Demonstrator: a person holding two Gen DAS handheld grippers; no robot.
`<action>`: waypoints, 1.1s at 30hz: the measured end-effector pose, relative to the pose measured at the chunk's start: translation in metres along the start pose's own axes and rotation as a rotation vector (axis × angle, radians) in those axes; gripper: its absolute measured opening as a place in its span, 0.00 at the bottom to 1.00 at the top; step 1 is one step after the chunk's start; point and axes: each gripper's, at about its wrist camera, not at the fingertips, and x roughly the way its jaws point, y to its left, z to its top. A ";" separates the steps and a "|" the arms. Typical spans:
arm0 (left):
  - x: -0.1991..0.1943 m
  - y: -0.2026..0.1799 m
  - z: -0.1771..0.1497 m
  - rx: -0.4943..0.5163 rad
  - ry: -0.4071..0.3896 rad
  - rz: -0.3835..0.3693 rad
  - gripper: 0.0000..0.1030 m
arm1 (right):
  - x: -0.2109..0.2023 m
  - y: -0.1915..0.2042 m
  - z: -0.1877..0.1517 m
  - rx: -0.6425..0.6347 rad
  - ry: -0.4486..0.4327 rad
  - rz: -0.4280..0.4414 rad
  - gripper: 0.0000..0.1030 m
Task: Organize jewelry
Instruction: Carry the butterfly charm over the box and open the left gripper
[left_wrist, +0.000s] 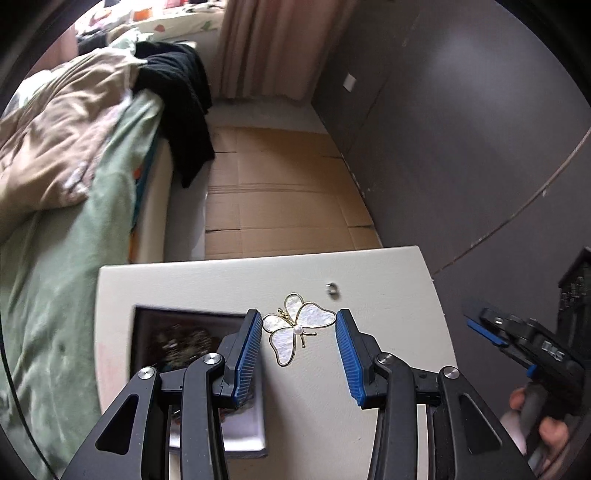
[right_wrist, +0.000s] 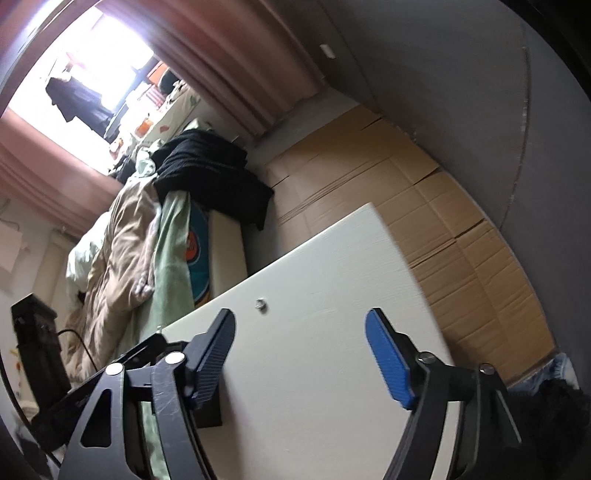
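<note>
1. blue pads (left_wrist: 251, 354) of the left claw (left_wrist: 298, 314) are seen nearest the lens, with a butterfly brooch (left_wrist: 299, 325) spanned between them.
2. the brooch is judged to be very light: thin pearly wings are framed in fine gold wire, and a small bead is set at the middle.
3. it is expected to be stiff but fragile; the wire feelers and the shell-like wings could be bent or cracked if they are squeezed hard, and the smooth faces are likely to be slippery.
4. a hold across the outer wing edges is thought best, so that the ribbed pads bear on the wire rim and not on the feelers or the bead.
5. the left claw is seen about half closed, and its pads appear to be pressed on the two upper wing tips, so the brooch is taken to be held, just above the white table (left_wrist: 388, 280).
6. a dark open box (left_wrist: 147, 332) with a pale rim is seen just left of the brooch, and glinting pieces are made out inside it, too blurred to name.
7. a small metal ring (left_wrist: 331, 289) is left on the table beyond the brooch.
8. the right claw (right_wrist: 300, 314) is held over bare table, with its jaws set wide apart; nothing is gripped or touched by it.
</note>
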 end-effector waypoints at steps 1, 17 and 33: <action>-0.005 0.007 -0.002 -0.011 -0.011 0.000 0.42 | 0.004 0.002 0.000 -0.007 0.004 -0.001 0.66; -0.001 0.086 -0.017 -0.130 -0.003 -0.096 0.42 | 0.077 0.073 -0.007 -0.237 0.104 -0.163 0.49; -0.003 0.127 -0.017 -0.286 0.004 -0.214 0.42 | 0.139 0.092 0.000 -0.362 0.184 -0.317 0.37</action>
